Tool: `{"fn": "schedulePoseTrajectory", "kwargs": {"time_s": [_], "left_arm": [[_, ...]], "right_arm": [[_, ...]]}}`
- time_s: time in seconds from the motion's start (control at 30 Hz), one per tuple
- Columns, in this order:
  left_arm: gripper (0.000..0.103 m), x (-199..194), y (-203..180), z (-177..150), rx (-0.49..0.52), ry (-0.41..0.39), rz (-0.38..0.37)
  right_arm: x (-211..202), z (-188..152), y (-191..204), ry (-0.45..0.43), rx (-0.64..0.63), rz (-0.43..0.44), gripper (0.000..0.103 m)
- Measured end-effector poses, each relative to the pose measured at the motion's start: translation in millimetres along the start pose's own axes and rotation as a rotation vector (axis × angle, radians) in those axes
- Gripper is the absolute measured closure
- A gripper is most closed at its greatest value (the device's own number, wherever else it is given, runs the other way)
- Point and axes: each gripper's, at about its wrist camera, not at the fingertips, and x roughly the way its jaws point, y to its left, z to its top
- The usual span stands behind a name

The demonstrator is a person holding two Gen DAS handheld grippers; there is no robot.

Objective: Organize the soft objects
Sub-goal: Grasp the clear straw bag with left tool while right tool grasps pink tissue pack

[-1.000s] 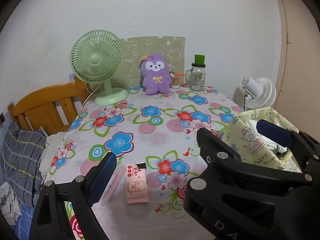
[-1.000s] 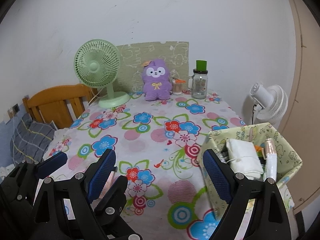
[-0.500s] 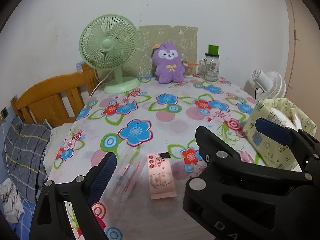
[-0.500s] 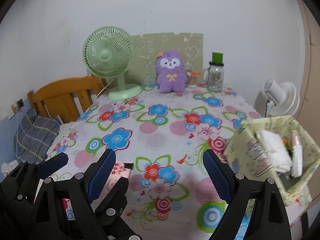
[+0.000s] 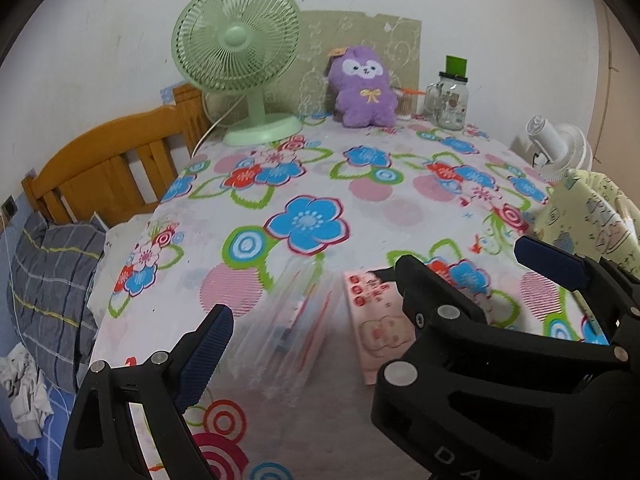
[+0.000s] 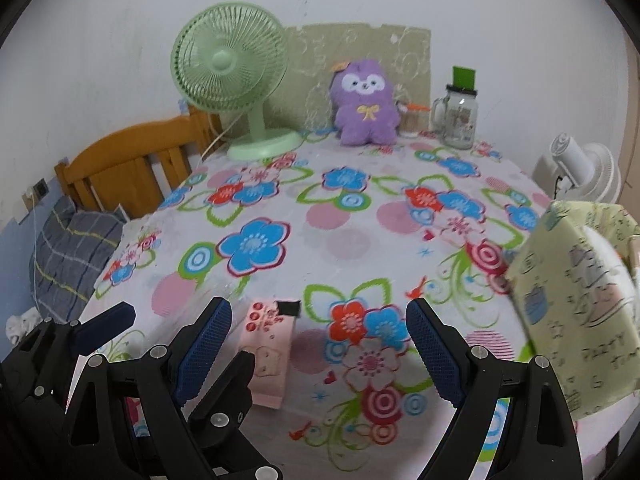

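Note:
A pink tissue pack (image 5: 370,322) lies on the flowered tablecloth near the front edge, beside a clear plastic packet (image 5: 298,320). It also shows in the right wrist view (image 6: 270,354). A purple plush toy (image 5: 363,88) sits upright at the far side. A pale green fabric basket (image 6: 588,312) with soft items stands at the right edge. My left gripper (image 5: 372,300) is open and empty, just above the packs. My right gripper (image 6: 318,344) is open and empty, to the right of the tissue pack.
A green desk fan (image 5: 238,56) and a glass jar with a green lid (image 5: 452,98) stand at the back. A white fan (image 5: 560,152) is off the right side. A wooden chair (image 5: 104,168) and grey checked bedding (image 5: 52,292) lie to the left.
Both grippers have swung left and lower toward the near edge. The tissue pack and clear packet now sit larger between the left fingers, and the basket has slid to the right edge.

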Motion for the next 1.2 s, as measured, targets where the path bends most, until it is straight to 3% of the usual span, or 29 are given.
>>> {"fn": "schedulePoseTrajectory", "kwargs": {"time_s": [0.33,0.83,0.97,1.2], "left_arm": [[0.009,19.9,21.2,-8.3,-0.016,0.063,0.005],[0.009,39.0,33.0,-15.7,-0.012,0.131,0.015],[0.008,39.4,34.3,-14.9,-0.014,0.134,0.008],[0.01,43.0,34.3,-11.3,-0.013,0.142,-0.001]], "right_arm": [[25.5,-6.1,19.3,0.083,-0.028,0.007,0.013],[56.3,-12.9,31.3,0.228,-0.047,0.035,0.039],[60.5,-12.3,33.8,0.238,-0.056,0.043,0.056],[62.9,-10.4,29.9,0.241,-0.056,0.052,0.06]]}}
